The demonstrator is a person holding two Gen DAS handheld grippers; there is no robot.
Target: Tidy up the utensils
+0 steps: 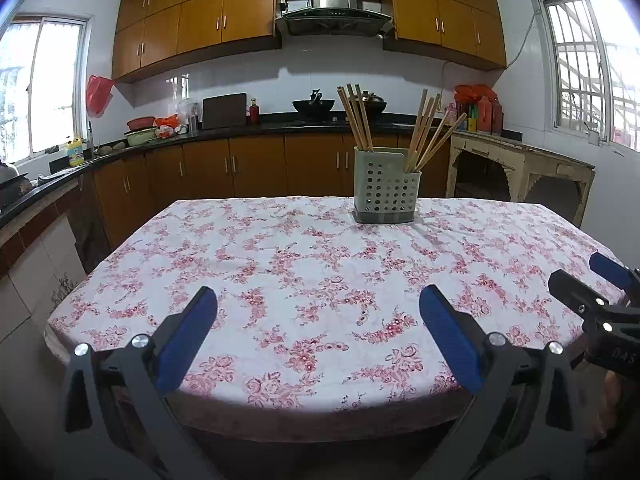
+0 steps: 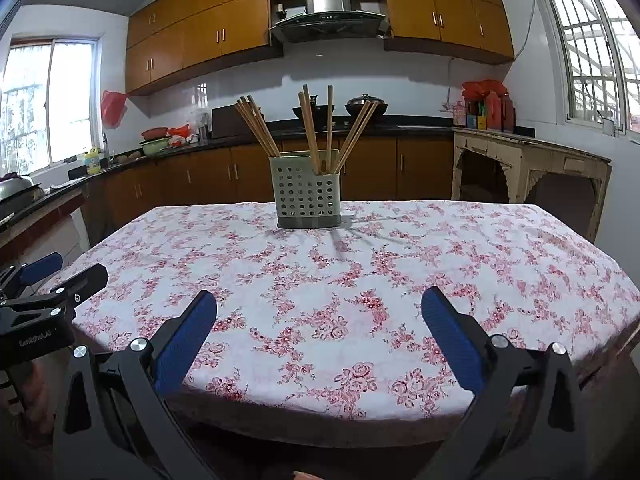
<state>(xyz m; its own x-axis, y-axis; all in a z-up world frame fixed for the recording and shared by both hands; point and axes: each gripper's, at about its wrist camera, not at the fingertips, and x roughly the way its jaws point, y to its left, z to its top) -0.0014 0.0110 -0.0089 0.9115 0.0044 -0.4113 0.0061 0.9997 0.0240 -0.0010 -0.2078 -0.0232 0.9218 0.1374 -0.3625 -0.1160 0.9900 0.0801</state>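
A grey-green perforated utensil holder (image 1: 385, 191) (image 2: 306, 193) stands upright near the far edge of the table. Several wooden chopsticks (image 1: 357, 119) (image 2: 312, 130) stick out of it in two bunches, left and right. My left gripper (image 1: 318, 300) hovers open over the table's near edge, with nothing between its blue pads. My right gripper (image 2: 319, 304) is open too, at the near edge, empty. Each gripper shows at the side of the other's view: the right one (image 1: 592, 276) and the left one (image 2: 60, 270).
The table (image 1: 280, 264) (image 2: 400, 264) wears a white cloth with pink flowers. Behind it run dark kitchen counters (image 1: 240, 130) with pots, bowls and bottles, and brown cabinets. A worn cream side table (image 1: 520, 160) stands at the right under a window.
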